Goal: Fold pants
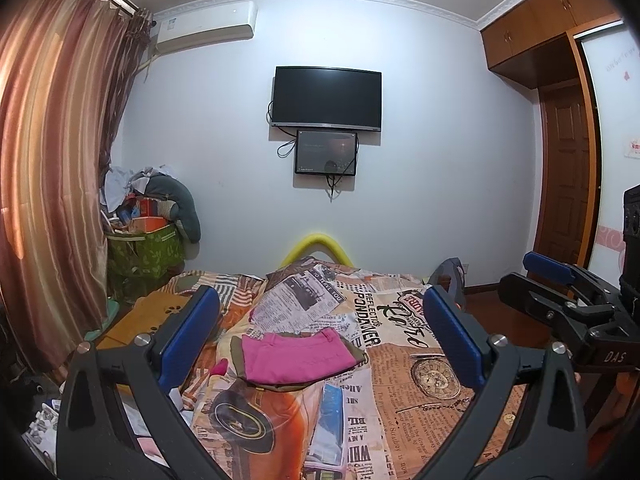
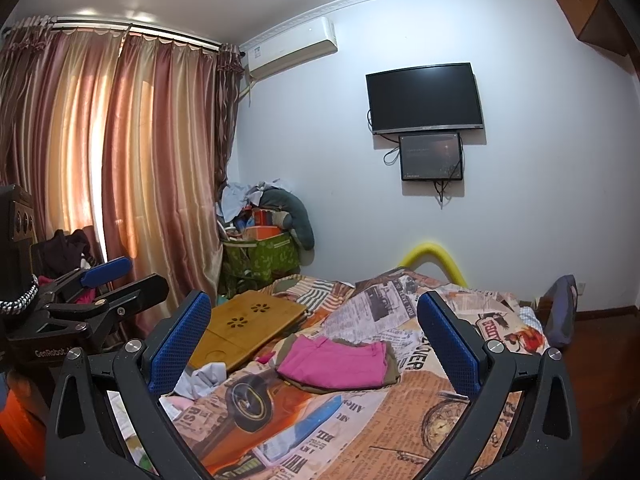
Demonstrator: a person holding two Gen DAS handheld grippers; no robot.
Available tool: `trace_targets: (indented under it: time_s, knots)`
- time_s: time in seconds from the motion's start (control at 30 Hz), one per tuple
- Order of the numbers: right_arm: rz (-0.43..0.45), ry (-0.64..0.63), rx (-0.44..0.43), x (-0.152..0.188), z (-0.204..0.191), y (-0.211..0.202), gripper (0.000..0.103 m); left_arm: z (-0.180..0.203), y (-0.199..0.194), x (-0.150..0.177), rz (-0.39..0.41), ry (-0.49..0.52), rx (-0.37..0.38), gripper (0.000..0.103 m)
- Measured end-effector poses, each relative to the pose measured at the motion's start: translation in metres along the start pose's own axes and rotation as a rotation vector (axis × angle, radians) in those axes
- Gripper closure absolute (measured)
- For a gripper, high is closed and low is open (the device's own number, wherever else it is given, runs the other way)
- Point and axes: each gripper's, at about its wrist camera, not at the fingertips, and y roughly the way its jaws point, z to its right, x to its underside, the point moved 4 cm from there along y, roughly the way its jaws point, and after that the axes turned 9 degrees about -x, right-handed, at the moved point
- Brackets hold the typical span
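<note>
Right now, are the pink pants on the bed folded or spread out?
Folded. The pink pants lie as a compact rectangle on an olive garment on the bed; no legs extend. Neither claw touches them.

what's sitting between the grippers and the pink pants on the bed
Nothing visible. The pink pants lie folded on an olive garment in the middle of the bed, with only bare bedspread between them and the open left gripper and open right gripper. The wooden tray sits off to the left.
</note>
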Motion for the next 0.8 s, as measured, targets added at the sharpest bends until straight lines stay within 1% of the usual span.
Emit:
trace_targets:
  time_s: [0.17, 0.5, 0.8]
  knots:
    - [-0.001, 0.005, 0.001, 0.0017, 0.0027, 0.0002, 0.0, 0.0, 0.0004, -0.0004, 0.006, -0.004, -0.004, 0.0]
    - [-0.002, 0.004, 0.002, 0.0027, 0.0033, 0.0, 0.0, 0.0028, 0.0025, 0.0037, -0.012, -0.006, 0.001, 0.0]
    - [-0.01, 0.016, -0.002, 0.0046, 0.0063, 0.0028, 0.0, 0.0074, 0.0047, 0.0063, -0.022, 0.012, 0.008, 0.0]
